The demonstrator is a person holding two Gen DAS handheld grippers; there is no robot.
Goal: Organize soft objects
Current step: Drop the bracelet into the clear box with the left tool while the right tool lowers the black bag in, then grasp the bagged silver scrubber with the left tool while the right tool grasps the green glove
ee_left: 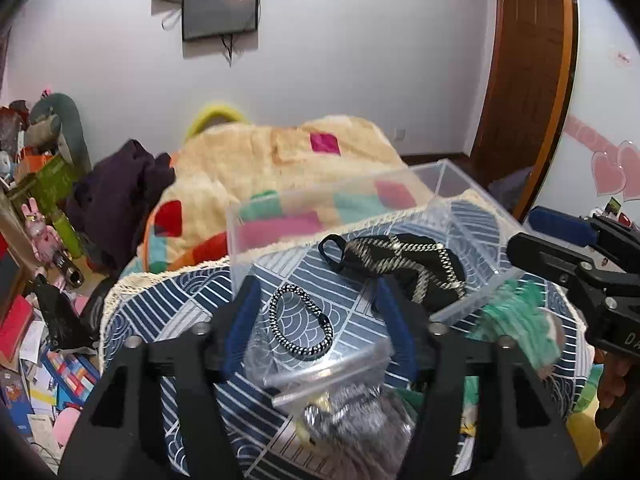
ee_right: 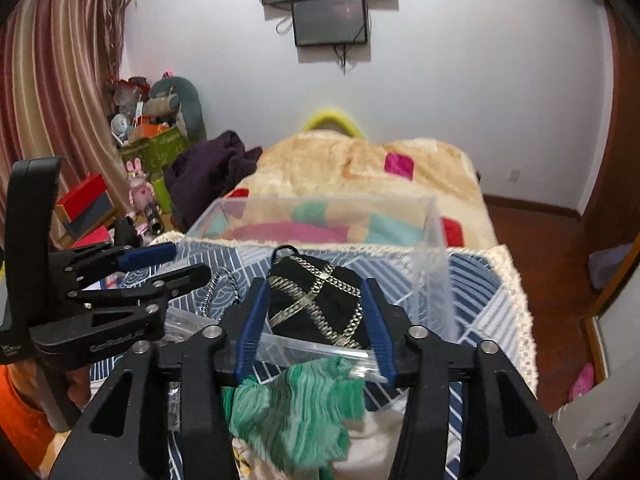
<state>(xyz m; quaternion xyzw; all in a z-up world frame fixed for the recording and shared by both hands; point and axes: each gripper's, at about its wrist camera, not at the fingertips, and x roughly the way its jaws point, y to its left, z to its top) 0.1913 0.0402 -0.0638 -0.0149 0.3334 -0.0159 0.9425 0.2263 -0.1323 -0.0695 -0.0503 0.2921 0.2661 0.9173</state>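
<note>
A clear plastic box (ee_left: 448,208) stands on a blue patterned cloth (ee_left: 160,320). Inside lie a black fabric piece with gold chain straps (ee_left: 404,260) and a black-and-white braided band (ee_left: 300,320). My left gripper (ee_left: 316,316) is open, its blue-padded fingers either side of the band, over a clear plastic bag (ee_left: 332,380). My right gripper (ee_right: 316,320) is open, fingers astride the black piece (ee_right: 316,304) at the box's near wall (ee_right: 320,352). A green crinkled cloth (ee_right: 296,404) lies under it, outside the box; it also shows in the left wrist view (ee_left: 516,320).
A cream patchwork blanket (ee_right: 360,160) covers the bed behind the box. A dark purple garment (ee_right: 208,172) lies at its left. Toys and boxes (ee_left: 36,200) crowd the floor at left. A wooden door (ee_left: 524,60) is at right. The left gripper (ee_right: 100,300) shows in the right view.
</note>
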